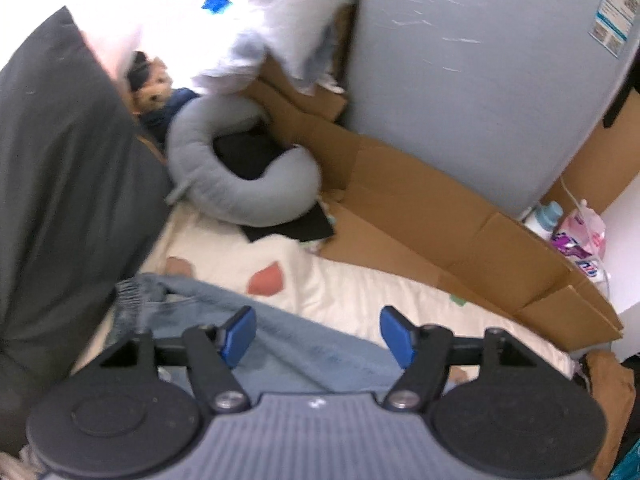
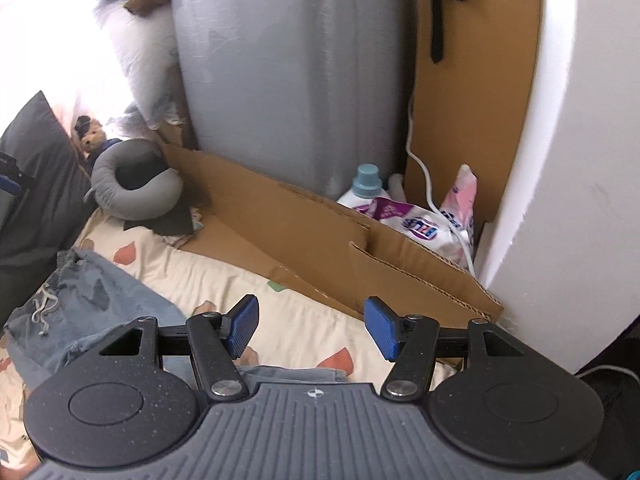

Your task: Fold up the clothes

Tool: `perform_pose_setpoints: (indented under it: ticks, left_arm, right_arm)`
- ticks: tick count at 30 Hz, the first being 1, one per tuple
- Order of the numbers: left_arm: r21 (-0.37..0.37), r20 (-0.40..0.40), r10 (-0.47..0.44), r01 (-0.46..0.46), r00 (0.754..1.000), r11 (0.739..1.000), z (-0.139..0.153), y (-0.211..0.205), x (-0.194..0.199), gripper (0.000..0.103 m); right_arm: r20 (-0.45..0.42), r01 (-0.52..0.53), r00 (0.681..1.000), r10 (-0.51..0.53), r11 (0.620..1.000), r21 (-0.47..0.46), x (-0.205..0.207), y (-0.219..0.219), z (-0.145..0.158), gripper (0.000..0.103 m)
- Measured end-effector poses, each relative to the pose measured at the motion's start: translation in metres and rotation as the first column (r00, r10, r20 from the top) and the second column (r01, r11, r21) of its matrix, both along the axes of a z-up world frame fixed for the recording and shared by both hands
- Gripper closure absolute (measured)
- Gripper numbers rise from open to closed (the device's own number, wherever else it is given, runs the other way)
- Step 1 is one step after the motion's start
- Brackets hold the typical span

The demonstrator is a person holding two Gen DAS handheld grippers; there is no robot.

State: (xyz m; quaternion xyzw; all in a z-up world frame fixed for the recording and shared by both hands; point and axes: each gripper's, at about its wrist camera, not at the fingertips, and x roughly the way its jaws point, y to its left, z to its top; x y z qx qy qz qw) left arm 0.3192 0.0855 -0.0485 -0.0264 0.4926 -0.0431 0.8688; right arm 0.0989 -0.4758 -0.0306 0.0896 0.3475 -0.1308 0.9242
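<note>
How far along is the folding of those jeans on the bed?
Hardly begun, it seems. Done: the light blue jeans lie spread on the patterned cream bedsheet, rumpled, drawstring waistband towards the dark pillow; no neat fold shows. In hand: nothing; the left tongs hang open above the denim, the right tongs open over the sheet. Left: grasping and all the folding.

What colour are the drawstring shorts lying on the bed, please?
Light, faded denim blue shorts; clearest in the right wrist view.
</note>
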Motion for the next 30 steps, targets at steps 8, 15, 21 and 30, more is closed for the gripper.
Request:
perform_pose_setpoints:
  ticks: [8, 15, 21, 30]
  left_arm:
    - [-0.021, -0.038, -0.011, 0.01, 0.999, 1.0, -0.069, -0.04, 0.025, 0.032]
    - [-0.037, -0.043, -0.112, 0.111, 0.993, 0.993, -0.125, -0.064, 0.043, 0.032]
    - [-0.095, -0.033, -0.155, 0.151, 0.987, 0.984, -0.16, -0.063, 0.049, 0.032]
    - [-0.121, 0.021, -0.096, 0.097, 0.995, 0.988, -0.188, -0.014, 0.048, 0.032]
  right_arm:
    - [-0.049, 0.085, 0.995, -0.087, 0.996, -0.027, 0.011, -0.026, -0.066, 0.038]
    - [-0.113, 0.052, 0.992, -0.051, 0.999, 0.008, 0.026, -0.04, -0.142, 0.038]
    - [-0.092, 0.054, 0.994, -0.051, 0.998, 0.04, 0.037, -0.038, -0.206, 0.038]
    - [-0.082, 0.133, 0.989, -0.121, 0.98, 0.15, 0.076, -0.062, -0.286, 0.038]
